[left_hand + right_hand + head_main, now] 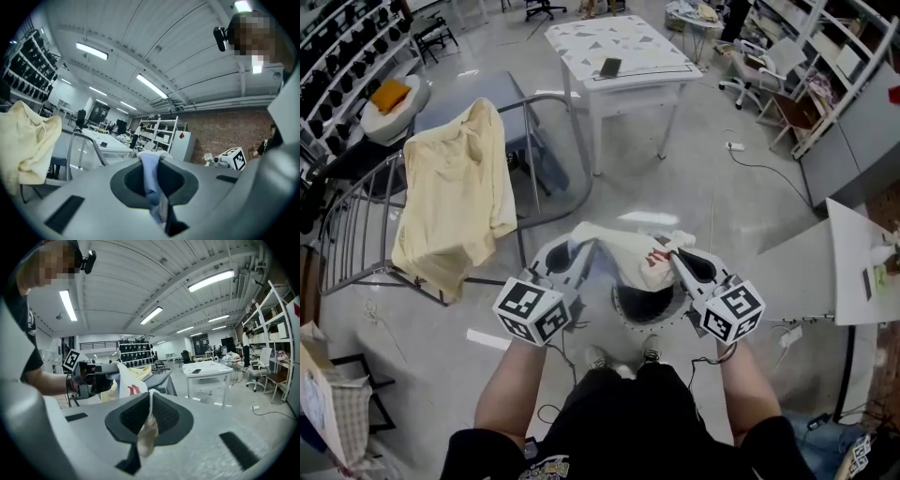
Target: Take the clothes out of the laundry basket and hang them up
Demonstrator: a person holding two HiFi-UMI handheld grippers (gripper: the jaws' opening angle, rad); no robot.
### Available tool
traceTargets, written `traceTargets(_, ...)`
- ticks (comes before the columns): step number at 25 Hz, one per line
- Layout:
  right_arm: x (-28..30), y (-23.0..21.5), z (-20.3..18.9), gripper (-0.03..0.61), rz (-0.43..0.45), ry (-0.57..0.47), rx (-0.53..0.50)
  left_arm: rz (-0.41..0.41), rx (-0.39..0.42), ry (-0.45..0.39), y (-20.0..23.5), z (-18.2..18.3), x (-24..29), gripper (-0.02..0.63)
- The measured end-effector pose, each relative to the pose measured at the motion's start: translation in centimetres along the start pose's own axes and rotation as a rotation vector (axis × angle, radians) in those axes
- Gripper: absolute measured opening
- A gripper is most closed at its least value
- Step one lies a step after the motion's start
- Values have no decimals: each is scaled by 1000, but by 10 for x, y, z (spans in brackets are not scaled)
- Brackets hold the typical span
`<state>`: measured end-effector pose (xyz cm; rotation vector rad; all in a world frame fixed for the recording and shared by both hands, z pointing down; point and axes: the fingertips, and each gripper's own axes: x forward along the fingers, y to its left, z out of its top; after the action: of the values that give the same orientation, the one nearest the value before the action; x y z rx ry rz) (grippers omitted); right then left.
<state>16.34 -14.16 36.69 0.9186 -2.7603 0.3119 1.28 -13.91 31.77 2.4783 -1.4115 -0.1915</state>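
Note:
A white garment [633,248] with red print hangs stretched between my two grippers, above the round dark laundry basket [649,305] at my feet. My left gripper [584,246] is shut on its left edge; in the left gripper view a pale fold [149,180] is pinched between the jaws. My right gripper [672,253] is shut on the right edge, and the right gripper view shows cloth [146,427] clamped between the pads. A yellow garment [455,192] is draped over the grey metal drying rack [555,97] to the left.
A white table [619,47] with a dark phone on it stands behind the rack. An office chair [755,70] and shelving are at the back right. A white panel [858,262] juts in at the right, and a bag [328,394] sits at the lower left.

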Motion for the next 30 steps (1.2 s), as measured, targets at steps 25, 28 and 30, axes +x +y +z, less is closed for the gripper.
traceTargets(25, -59, 86, -27, 135, 512, -20, 138, 293, 299, -11, -117, 44, -128, 21)
traceTargets(28, -57, 102, -42, 145, 584, 21, 129, 319, 337, 3, -141, 40, -149, 21)
traceTargets(30, -50, 116, -51, 150, 631, 48, 117, 346, 352, 17, -149, 36, -167, 21)
